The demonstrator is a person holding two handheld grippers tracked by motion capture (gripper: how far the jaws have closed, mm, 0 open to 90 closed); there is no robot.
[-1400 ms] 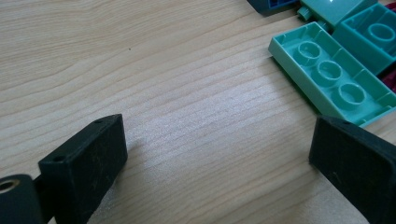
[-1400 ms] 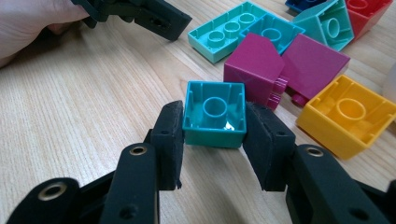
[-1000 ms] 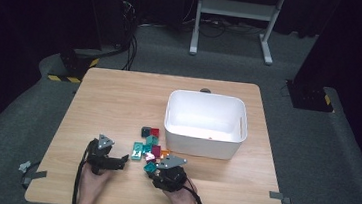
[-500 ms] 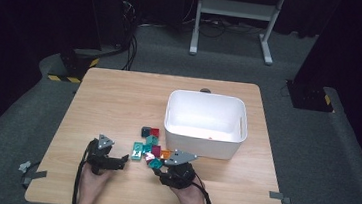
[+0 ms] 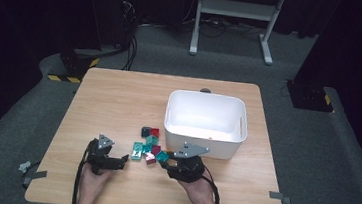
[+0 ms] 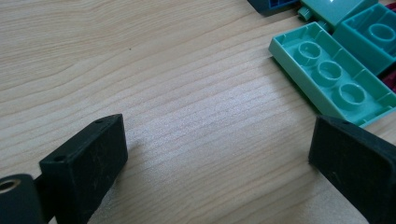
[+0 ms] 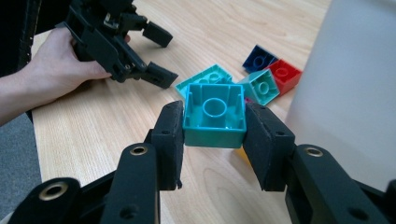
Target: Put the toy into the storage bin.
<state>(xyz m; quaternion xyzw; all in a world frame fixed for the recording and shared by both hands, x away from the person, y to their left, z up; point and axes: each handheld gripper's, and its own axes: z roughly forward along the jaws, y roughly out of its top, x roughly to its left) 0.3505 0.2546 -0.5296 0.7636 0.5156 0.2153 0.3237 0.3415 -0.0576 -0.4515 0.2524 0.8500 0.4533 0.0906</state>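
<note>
Teal brick [image 7: 214, 115] clamped between right gripper [image 7: 214, 140] jaws.

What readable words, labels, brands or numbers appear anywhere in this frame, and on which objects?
None can be read.
White mark on one teal brick in the pile beside the white bin, high view: too small to tell whether it is text.
Teal brick clamped in the right gripper: plain hollow underside, no lettering.
Long teal brick near the left gripper: no lettering visible.

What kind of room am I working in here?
Likely a lab or recording studio: a lone wooden table on grey carpet, black curtains, cables by a metal stand, and hazard-taped floor gear.
</note>
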